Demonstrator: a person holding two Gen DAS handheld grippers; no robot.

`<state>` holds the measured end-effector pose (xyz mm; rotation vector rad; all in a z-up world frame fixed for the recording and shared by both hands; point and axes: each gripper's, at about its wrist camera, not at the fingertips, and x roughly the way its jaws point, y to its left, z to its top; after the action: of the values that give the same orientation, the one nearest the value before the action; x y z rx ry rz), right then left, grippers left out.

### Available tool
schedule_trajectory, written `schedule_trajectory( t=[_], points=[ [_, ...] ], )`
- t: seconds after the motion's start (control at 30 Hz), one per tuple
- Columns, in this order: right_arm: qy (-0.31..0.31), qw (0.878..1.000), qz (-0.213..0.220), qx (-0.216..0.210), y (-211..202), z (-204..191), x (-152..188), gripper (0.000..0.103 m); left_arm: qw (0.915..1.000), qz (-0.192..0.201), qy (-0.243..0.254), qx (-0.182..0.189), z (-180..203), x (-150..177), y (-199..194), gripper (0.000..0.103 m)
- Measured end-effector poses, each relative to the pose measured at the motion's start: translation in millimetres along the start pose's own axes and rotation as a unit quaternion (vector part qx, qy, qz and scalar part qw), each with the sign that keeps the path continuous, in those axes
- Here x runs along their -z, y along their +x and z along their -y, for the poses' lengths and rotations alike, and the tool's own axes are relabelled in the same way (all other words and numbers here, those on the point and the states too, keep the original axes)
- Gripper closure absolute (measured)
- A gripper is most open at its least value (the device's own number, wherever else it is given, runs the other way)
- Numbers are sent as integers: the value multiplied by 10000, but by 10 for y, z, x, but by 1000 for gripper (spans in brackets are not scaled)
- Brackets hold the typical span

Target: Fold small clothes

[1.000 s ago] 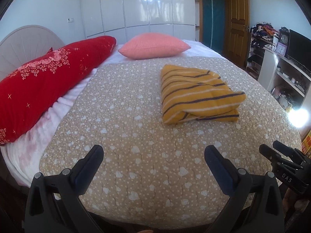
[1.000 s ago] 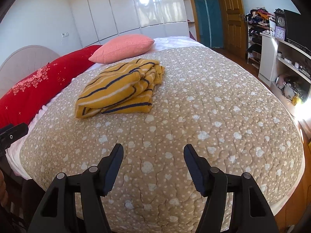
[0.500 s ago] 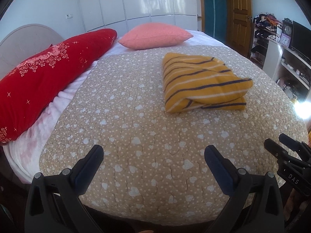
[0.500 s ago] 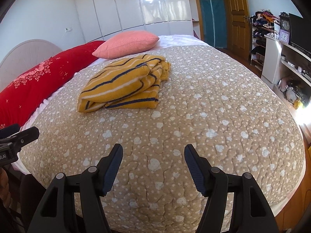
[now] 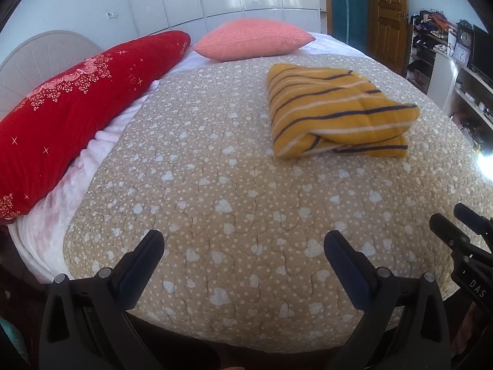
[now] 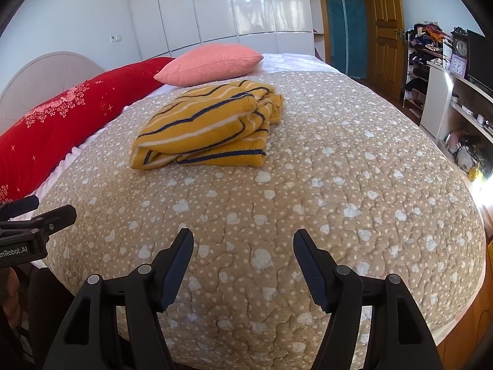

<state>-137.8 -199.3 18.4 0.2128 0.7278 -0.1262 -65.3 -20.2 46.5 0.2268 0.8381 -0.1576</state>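
Observation:
A yellow garment with dark and white stripes [image 5: 332,111] lies folded in a thick bundle on the beige dotted bedspread [image 5: 215,185]. It also shows in the right wrist view [image 6: 209,126], left of centre. My left gripper [image 5: 243,243] is open and empty over the near edge of the bed, well short of the garment. My right gripper [image 6: 243,240] is open and empty too, over the near part of the bedspread [image 6: 339,169]. Each gripper shows at the edge of the other's view.
A long red pillow [image 5: 71,111] lies along the left side and a pink pillow [image 5: 252,43] at the far end. A white wardrobe [image 6: 234,9], a wooden door [image 6: 382,30] and cluttered shelves [image 6: 456,98] stand beyond and right of the bed.
Both grippers have moved forward and tilted down a little, so the garment looks nearer and larger. Both stay open. The garment has not moved.

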Motion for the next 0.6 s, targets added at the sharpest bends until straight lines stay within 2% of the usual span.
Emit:
schedule_trajectory(
  t=[0.27, 0.6],
  points=[
    [30, 10000, -5, 1, -1, 28, 11, 30, 10000, -6, 57, -46, 18, 15, 14, 0],
    [36, 10000, -58, -19, 26, 32, 44, 30, 9998, -208, 66, 17, 37, 82, 127, 0]
  ],
)
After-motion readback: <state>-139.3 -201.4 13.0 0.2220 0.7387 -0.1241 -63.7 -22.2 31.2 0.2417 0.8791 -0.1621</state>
